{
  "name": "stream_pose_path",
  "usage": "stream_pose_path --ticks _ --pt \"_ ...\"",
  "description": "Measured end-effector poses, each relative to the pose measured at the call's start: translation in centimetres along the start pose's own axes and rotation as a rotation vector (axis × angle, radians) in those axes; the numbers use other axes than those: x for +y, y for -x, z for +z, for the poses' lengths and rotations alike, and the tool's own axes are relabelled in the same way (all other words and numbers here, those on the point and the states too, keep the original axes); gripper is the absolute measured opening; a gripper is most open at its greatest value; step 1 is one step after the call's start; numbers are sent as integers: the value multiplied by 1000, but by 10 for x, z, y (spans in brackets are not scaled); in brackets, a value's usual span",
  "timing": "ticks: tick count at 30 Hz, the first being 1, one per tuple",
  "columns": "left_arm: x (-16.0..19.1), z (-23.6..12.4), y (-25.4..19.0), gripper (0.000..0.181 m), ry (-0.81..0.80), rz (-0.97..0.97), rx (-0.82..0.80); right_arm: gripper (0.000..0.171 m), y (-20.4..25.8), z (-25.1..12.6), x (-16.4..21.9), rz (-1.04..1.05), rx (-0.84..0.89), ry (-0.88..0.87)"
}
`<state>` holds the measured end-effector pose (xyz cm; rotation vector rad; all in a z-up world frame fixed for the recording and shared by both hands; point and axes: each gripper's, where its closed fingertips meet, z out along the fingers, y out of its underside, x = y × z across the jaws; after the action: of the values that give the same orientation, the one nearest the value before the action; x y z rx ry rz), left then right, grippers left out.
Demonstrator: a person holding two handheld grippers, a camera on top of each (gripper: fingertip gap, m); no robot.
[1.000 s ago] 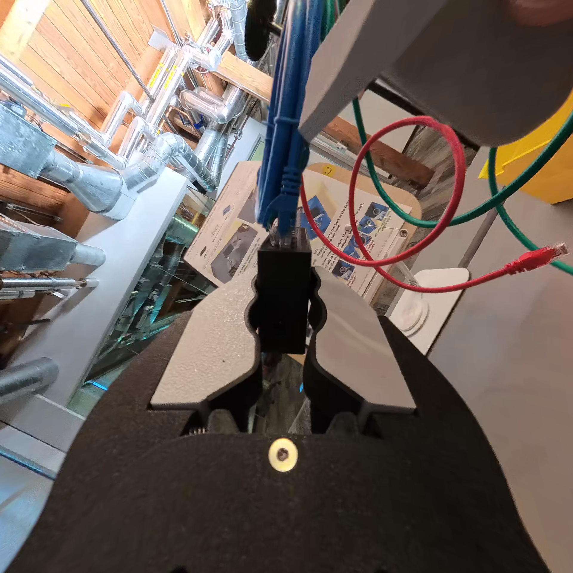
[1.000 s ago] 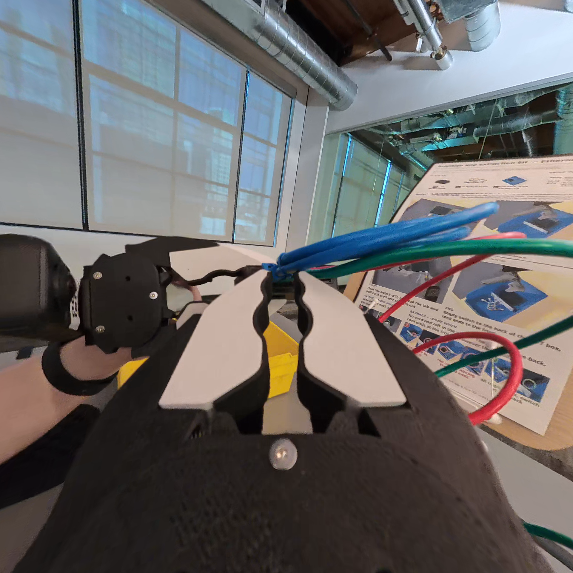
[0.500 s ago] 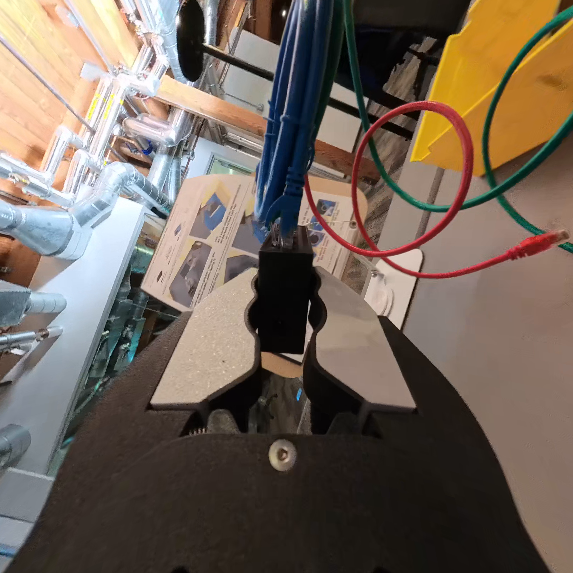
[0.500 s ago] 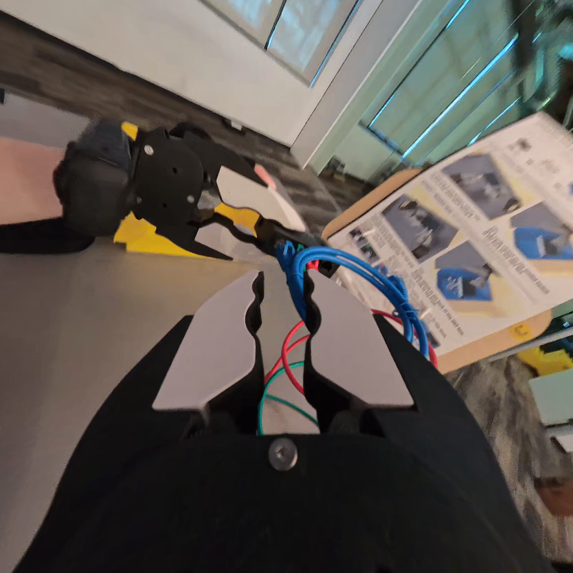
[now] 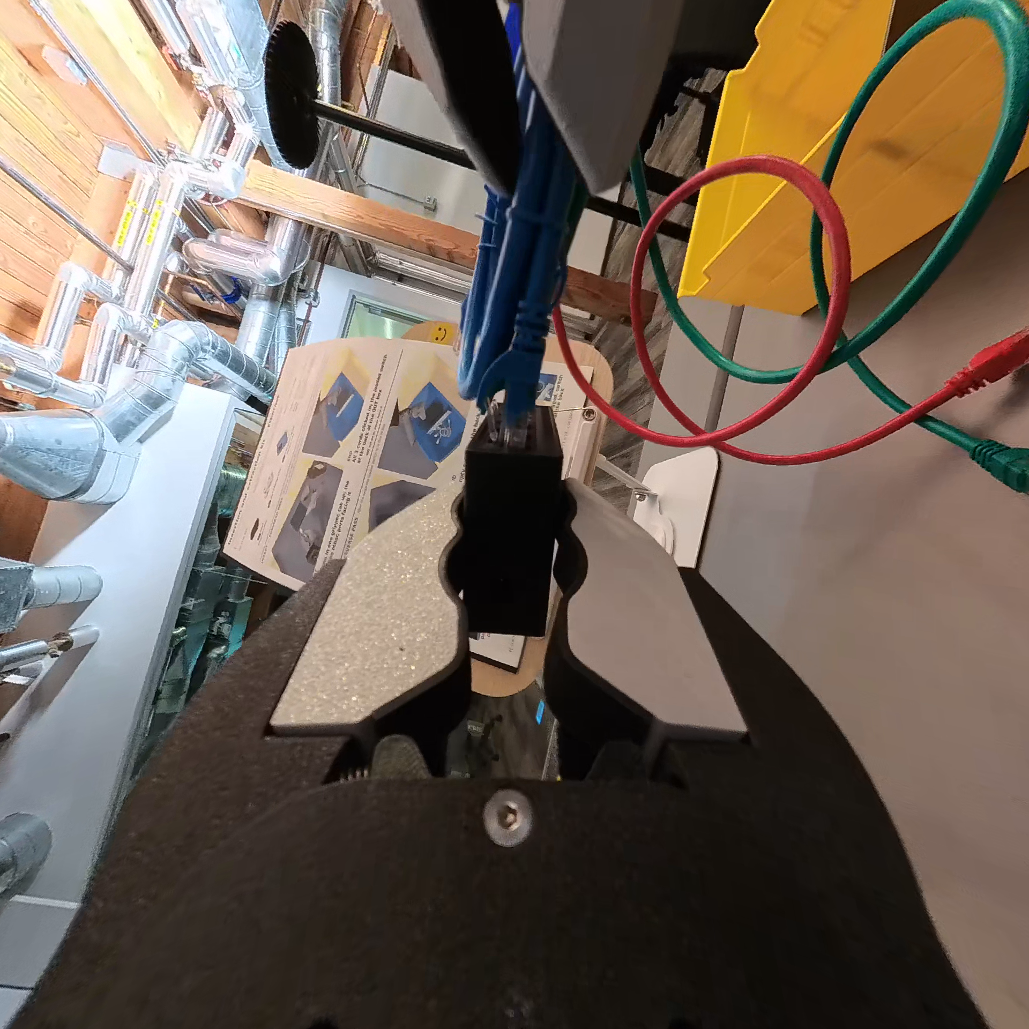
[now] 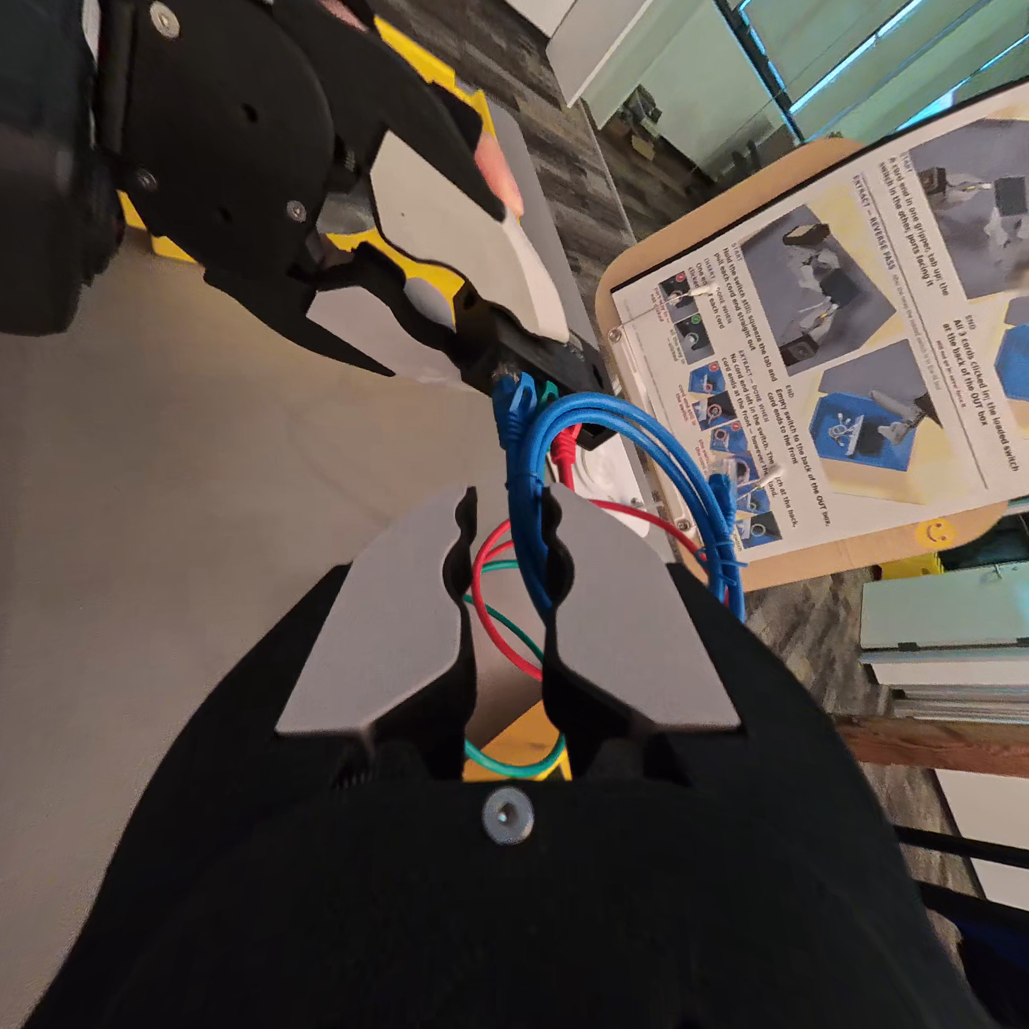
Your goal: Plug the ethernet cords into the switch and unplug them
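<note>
My left gripper [image 5: 509,495] is shut on the black switch [image 5: 509,557], ports facing away. A bundled blue cord [image 5: 518,289] is plugged into it and runs up between the fingers of my right gripper [image 6: 509,501]. The right gripper's jaws stand apart; the blue cord [image 6: 526,529] lies against the right finger. The right wrist view shows the switch [image 6: 501,351] with blue, green [image 6: 548,390] and red [image 6: 565,445] plugs at its ports. The red cord's [image 5: 740,300] free plug [image 5: 991,362] and the green cord's [image 5: 913,223] free plug [image 5: 1002,468] hang loose.
A printed instruction board [image 6: 835,362] on a white stand base [image 5: 679,501] stands at the grey table's [image 6: 167,501] edge. A yellow bin [image 5: 835,139] sits on the table behind the cords. A person's fingertip [image 6: 498,172] shows on the left gripper. The gap from one gripper's tips to the other's is roughly 8 cm.
My right gripper has swung from a level view to looking down over the table, and its jaws have opened wider around the blue cord. The left gripper still holds the switch.
</note>
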<state>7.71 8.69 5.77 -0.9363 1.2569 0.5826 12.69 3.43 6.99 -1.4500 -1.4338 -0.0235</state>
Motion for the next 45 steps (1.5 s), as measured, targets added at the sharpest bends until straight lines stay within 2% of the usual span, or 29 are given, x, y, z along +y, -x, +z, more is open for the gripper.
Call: stream_pose_path --ticks 4,11,24,27,39,45 --pt "-3 0 -3 27 -1 30 2 14 -1 4 6 12 -2 33" --pt "2 3 -6 27 26 52 0 14 1 12 12 44 -38 35" --pt "11 -2 2 27 69 166 -39 10 8 16 -6 61 -64 -6" --pt "17 -1 2 27 98 205 -47 8 20 19 -15 60 -116 -32" --pt "30 -1 22 27 163 142 -142 11 6 30 -24 80 51 -47" --pt "34 0 24 27 200 164 -153 16 5 35 -23 109 52 -59"
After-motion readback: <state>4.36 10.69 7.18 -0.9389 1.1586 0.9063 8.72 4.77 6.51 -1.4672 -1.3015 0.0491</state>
